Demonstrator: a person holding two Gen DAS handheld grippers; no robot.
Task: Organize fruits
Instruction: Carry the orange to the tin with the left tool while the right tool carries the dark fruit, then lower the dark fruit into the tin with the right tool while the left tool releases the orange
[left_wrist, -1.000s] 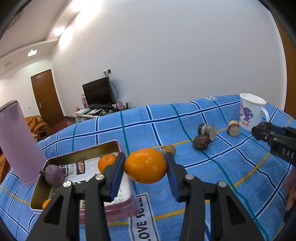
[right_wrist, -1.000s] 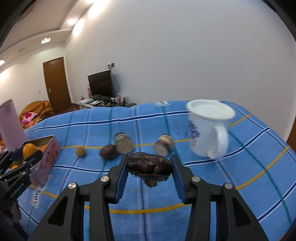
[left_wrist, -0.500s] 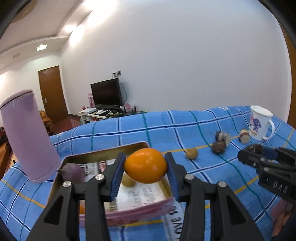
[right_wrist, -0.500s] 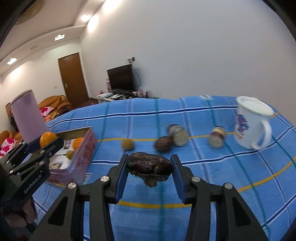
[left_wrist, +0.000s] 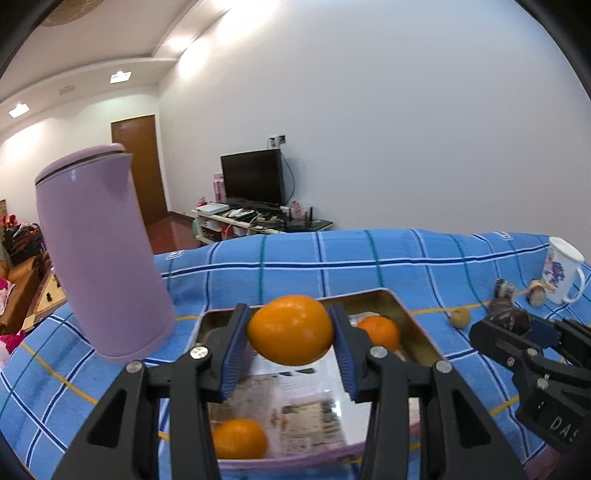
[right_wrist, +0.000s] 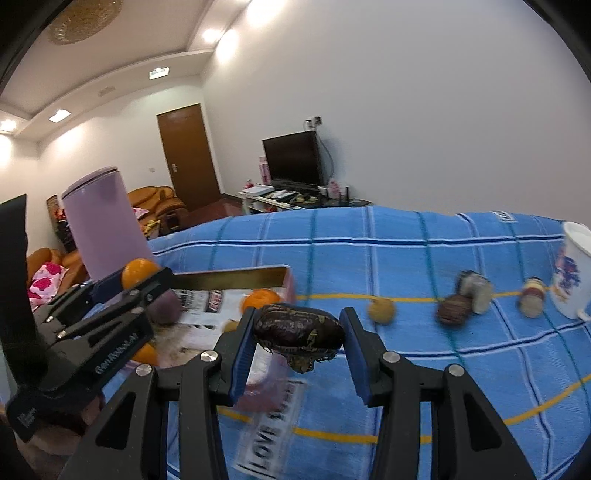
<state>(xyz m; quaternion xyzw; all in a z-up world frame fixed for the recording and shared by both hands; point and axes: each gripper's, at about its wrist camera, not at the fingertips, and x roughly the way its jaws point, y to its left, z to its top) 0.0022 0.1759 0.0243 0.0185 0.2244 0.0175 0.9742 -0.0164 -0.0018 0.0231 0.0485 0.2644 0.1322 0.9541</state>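
Orange fruit is sitting pinched between the blue pads of the left gripper (left_wrist: 291, 332), which is hanging over the open tin (left_wrist: 413, 325); this orange (left_wrist: 291, 329) is clear of the tin's floor. Inside the tin, two smaller oranges are lying on printed paper, one near the far right corner (left_wrist: 380, 331) and one at the near edge (left_wrist: 239, 438); a purple fruit (right_wrist: 167, 309) is showing behind the left gripper in the right wrist view. The right gripper (right_wrist: 298, 334) is clamping a dark wrinkled fruit (right_wrist: 298, 331) and is hovering just beside the tin's right wall, above the blue checked cloth (right_wrist: 406, 258) covering the counter. A lilac jug (left_wrist: 99, 254) is standing upright to the left of the tin. Farther right on the cloth, a small yellowish fruit (right_wrist: 382, 310), a dark brown fruit (right_wrist: 453, 313), two small stubby pieces (right_wrist: 476, 290) and a white printed mug (left_wrist: 562, 270) are lying well apart from the tin.
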